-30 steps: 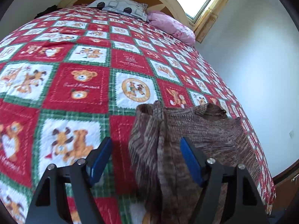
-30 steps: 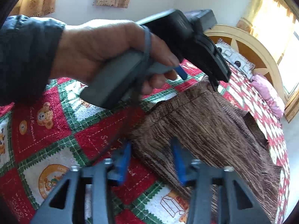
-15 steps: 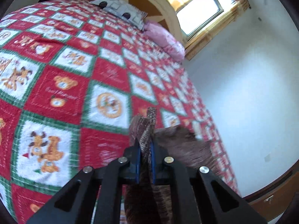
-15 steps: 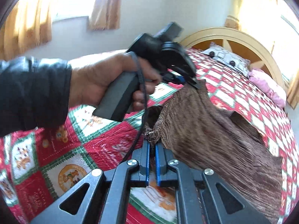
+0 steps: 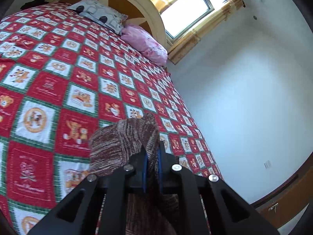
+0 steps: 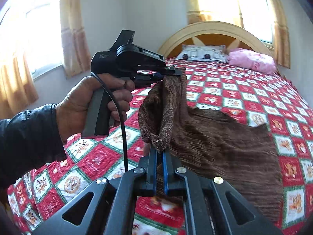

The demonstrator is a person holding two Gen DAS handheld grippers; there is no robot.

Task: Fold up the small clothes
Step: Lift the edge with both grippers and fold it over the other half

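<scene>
A brown knitted garment lies partly on the red patchwork bedspread, with one edge lifted off it. My right gripper is shut on a corner of that edge. My left gripper is shut on another bunch of the same garment. In the right wrist view the left gripper is held in a hand, above and beyond the right one, and the knit hangs stretched between the two. The rest of the garment trails down to the right on the bed.
The bed has a rounded wooden headboard, a grey patterned pillow and a pink pillow. A white wall runs along the bed's right side. Curtained windows stand behind.
Both grippers went from open to shut on the garment's edge, then lifted it off the bedspread. The left gripper now sits higher, and the cloth hangs between them.
</scene>
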